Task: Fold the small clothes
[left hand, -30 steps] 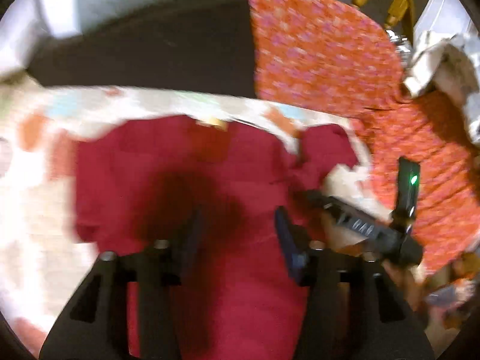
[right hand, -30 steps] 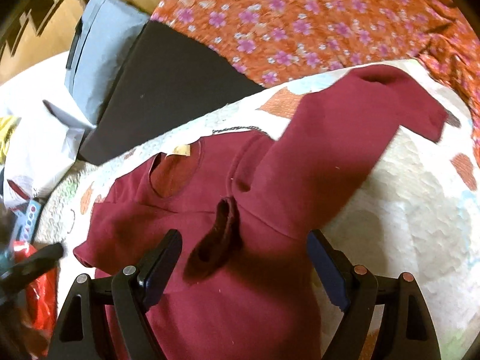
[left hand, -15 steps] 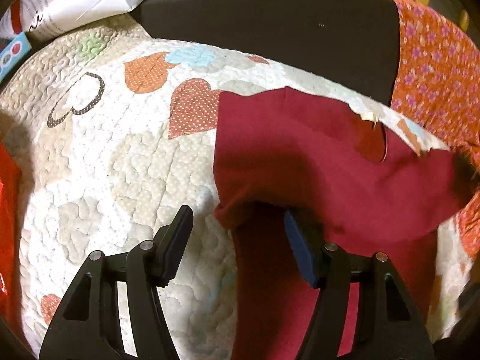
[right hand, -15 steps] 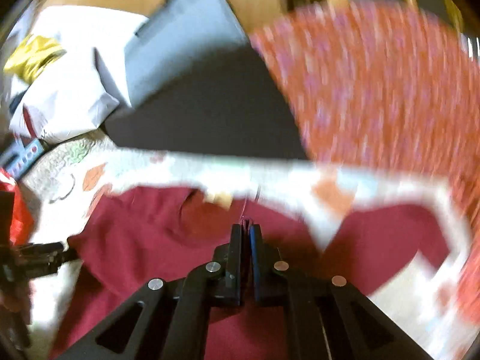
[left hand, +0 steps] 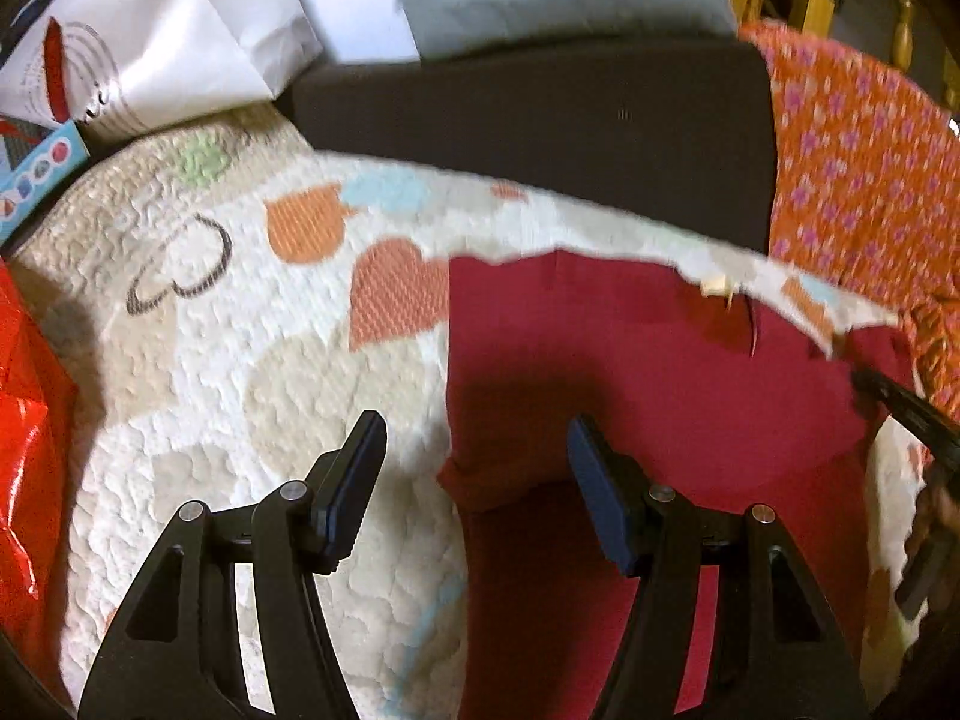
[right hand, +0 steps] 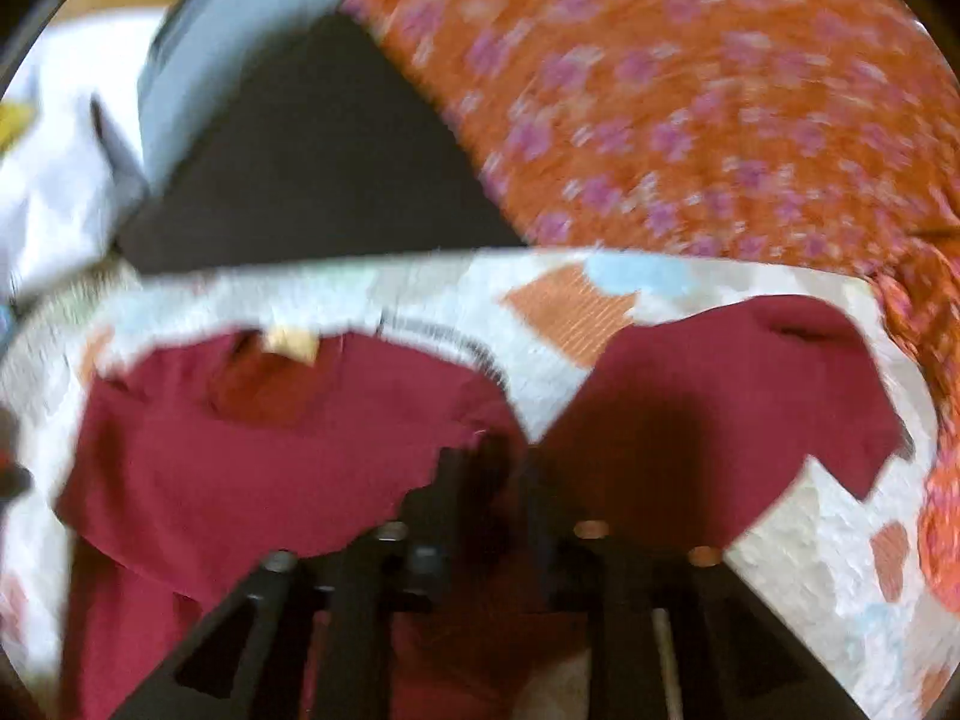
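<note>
Both wrist cameras look steeply down, close over the quilted heart-print mat point(left hand: 252, 420), facing twelve o'clock; both share the maroon shirt point(left hand: 630, 372).

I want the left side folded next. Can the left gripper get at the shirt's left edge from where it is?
Probably yes. The left gripper is open, its fingers straddling the maroon shirt at its folded left edge, and nothing lies between them on the quilt.

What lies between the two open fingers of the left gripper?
In the left wrist view, the left gripper frames bare quilted mat on its left side and the folded edge of the dark red shirt on its right.
</note>
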Motion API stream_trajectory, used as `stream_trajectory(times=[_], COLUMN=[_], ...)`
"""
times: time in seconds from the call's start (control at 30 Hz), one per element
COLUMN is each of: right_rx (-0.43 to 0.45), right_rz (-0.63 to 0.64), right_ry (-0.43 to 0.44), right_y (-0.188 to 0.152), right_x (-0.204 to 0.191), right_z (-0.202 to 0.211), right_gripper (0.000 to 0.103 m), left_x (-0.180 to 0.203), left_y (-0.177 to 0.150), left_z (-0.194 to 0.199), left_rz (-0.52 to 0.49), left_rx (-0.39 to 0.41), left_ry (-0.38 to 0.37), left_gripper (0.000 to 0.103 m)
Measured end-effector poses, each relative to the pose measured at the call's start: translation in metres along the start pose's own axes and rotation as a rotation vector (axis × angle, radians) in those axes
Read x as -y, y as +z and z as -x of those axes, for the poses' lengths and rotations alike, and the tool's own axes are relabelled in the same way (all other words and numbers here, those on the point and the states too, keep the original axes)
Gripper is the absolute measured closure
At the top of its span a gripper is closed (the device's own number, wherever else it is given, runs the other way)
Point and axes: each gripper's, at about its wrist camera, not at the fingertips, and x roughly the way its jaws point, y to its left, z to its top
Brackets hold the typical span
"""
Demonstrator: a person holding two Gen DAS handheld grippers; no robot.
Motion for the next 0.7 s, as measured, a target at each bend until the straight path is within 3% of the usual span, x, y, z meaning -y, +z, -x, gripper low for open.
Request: stream_trajectory(times=[0.13, 0.2, 0.3, 0.43, 0.5, 0.57, 0.63, 0.7], right_rx=[0.047, 0.013, -0.116, -0.101, -0.043, 0.009, 0.014, -0.015], right_rz=[-0.022, 0.026, 0.068, 0.007, -0.067, -0.168, -0.276, -0.476], right_ry=[0.039, 0.067, 0.030, 0.096, 0.109, 0.024, -0.052, -0.050], right_y=[-0.007, -0.010, -0.023, -0.022, -0.015, -0.012, -0.014, -0.024], right_x=[0.001, -0.012, -0.025, -0.009, 0.019, 0.062, 0.103, 0.158], right_z=[0.026, 0.016, -0.025, -0.015, 0.004, 0.017, 0.019, 0.012], right_gripper=[0.073, 0.073, 0.073, 0.073, 0.069, 0.058, 0.054, 0.054], left_x=[0.007, 0.015, 0.024, 0.026, 0.023, 0.018, 0.014, 0.012], left_y=[0.001, -0.003, -0.013, -0.014, -0.012, -0.009, -0.006, -0.004], left_z=[-0.015, -0.034, -0.062, -0.065, -0.061, -0.056, -0.050, -0.047], left_rz=[-0.006, -0.037, -0.076, -0.093, -0.060, -0.023, 0.005, 0.019], left_rx=[-0.038, -0.101, -0.172, -0.172, -0.170, -0.162, -0.140, -0.123], left_ry=[-0.042, -0.051, -0.020, 0.001, -0.023, -0.038, -0.048, -0.046], left_gripper=[0.040, 0.040, 0.040, 0.040, 0.040, 0.040, 0.040, 0.040])
